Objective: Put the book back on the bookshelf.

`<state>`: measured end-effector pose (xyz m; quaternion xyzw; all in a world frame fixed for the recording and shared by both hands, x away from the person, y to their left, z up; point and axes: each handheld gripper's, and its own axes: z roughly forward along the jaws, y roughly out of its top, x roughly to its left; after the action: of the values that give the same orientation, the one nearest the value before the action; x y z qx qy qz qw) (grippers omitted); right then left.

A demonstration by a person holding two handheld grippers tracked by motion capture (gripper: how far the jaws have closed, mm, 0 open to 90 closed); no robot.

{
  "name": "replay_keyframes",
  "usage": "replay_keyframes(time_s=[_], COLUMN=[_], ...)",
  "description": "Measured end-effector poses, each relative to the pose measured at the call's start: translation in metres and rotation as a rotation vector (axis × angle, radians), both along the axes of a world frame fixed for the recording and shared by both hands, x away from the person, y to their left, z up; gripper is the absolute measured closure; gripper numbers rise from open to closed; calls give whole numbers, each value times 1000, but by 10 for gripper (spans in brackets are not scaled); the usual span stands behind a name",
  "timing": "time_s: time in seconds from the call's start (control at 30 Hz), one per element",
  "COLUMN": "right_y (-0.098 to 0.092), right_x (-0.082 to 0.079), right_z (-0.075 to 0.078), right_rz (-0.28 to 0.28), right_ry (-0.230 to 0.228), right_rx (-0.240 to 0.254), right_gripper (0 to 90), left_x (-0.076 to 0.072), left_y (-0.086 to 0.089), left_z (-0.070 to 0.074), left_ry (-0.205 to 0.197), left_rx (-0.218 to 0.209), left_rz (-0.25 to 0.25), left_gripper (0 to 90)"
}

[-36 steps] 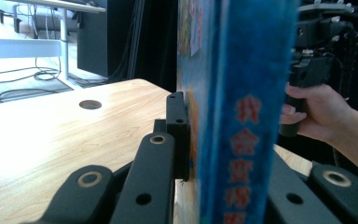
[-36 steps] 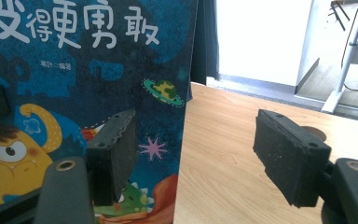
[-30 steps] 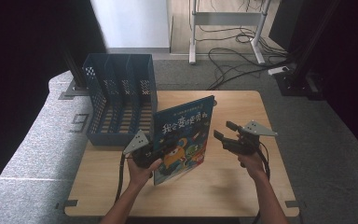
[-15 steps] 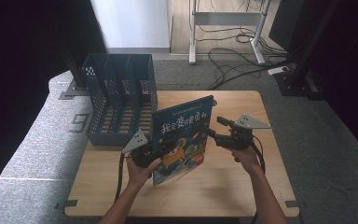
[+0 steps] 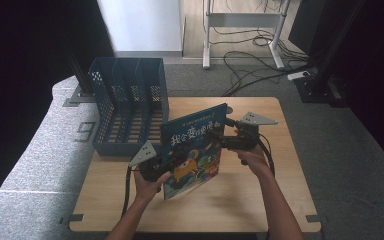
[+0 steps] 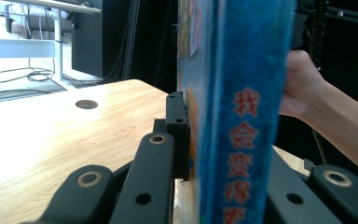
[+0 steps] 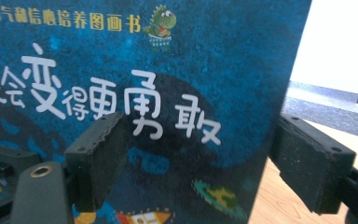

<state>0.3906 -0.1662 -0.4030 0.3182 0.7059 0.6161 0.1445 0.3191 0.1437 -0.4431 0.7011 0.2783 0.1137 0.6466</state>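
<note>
A person's left gripper [image 5: 172, 161], near the table's [image 5: 240, 200] front edge, pinches the lower left edge of a blue picture book [image 5: 194, 150], holding it upright and slightly tilted on the wooden surface around its middle. In the left gripper view, the gripper's [image 6: 214, 186] black jaws press on either side of the book [image 6: 242, 116], the spine with red characters facing the camera.

Just beyond, the right gripper [image 5: 220, 136] sits at the book's upper right edge, its jaws spread and having just been opening. In the right gripper view, the gripper's [image 7: 205, 168] two pads stand apart either side of the cover's right edge, one in front of the white title characters on the book [image 7: 168, 70], the other past the edge; neither is seen pressing on it.

Farther back, at the table's rear left corner, a blue slotted file rack [image 5: 130, 105] stands just behind the book. Beyond the far edge, cables [image 5: 250, 60] trail across the floor.
</note>
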Motion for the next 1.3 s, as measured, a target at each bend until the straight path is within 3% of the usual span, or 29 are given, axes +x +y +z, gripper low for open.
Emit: replay_keyframes(time_s=[0.1,0.5,0.63,0.77,0.93,1.07,1.3], right_y=[4,8,10,9,9,8,2], right_x=[1,-6,-11,-11,-11,-12,-16], right_z=[0,4,3,4,4,4,8], right_rz=[25,30,28,29,29,36,38], right_ry=[5,-27,-53,-51,-51,-51,-58], right_rx=[-1,-16,-35,-34,-33,-27,2], right_gripper=[184,204,209,214,207,207,210], left_x=[-1,0,0,-2,-6,-9,-8], left_y=[0,-2,-3,-4,-7,-7,-2], left_z=[0,-7,-8,-8,-8,-5,5], left_ry=[-4,15,12,6,-23,-50,-37], left_rx=[10,51,31,29,38,11,-16], left_rz=[-5,-3,1,-6,-6,1,1], left_gripper=[823,801,795,805,824,826,827])
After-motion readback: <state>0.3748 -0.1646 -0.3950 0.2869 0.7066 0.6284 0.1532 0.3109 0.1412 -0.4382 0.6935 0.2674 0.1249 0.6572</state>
